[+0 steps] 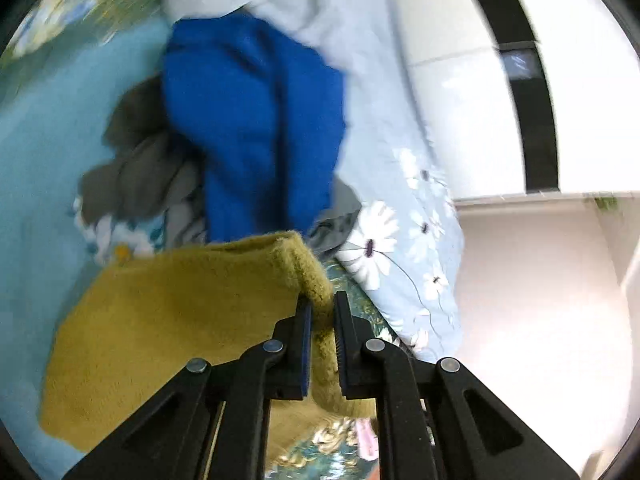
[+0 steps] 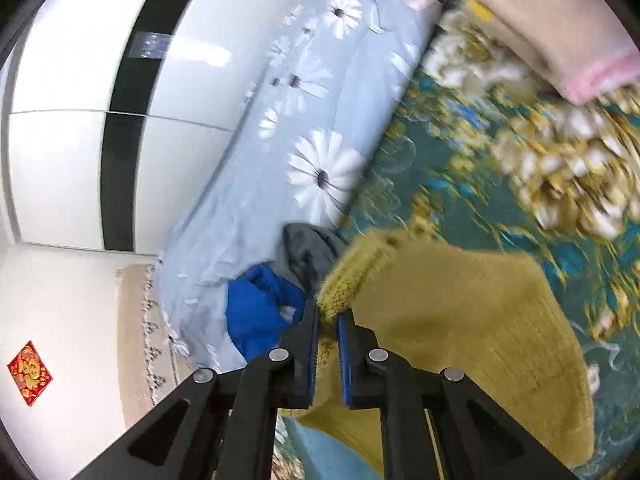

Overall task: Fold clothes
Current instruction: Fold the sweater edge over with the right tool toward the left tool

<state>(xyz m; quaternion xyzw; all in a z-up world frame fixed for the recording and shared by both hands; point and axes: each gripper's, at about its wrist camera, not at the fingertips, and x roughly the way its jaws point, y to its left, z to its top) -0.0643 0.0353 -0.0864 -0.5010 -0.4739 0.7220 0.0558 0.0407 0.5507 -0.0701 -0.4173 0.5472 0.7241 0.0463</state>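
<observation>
In the left wrist view, the left gripper (image 1: 322,308) is pinching the thick ribbed edge of the mustard-yellow knitted garment (image 1: 176,320), whose body is spreading away to the left of the fingers over the teal floral bedspread (image 1: 360,300), with a bright blue garment (image 1: 256,120) lying beyond.

In the right wrist view, the right gripper (image 2: 328,320) is clamping another ribbed edge of the same knit, its body spreading to the right. Both grippers are gripping equally close, tilted steeply.
</observation>
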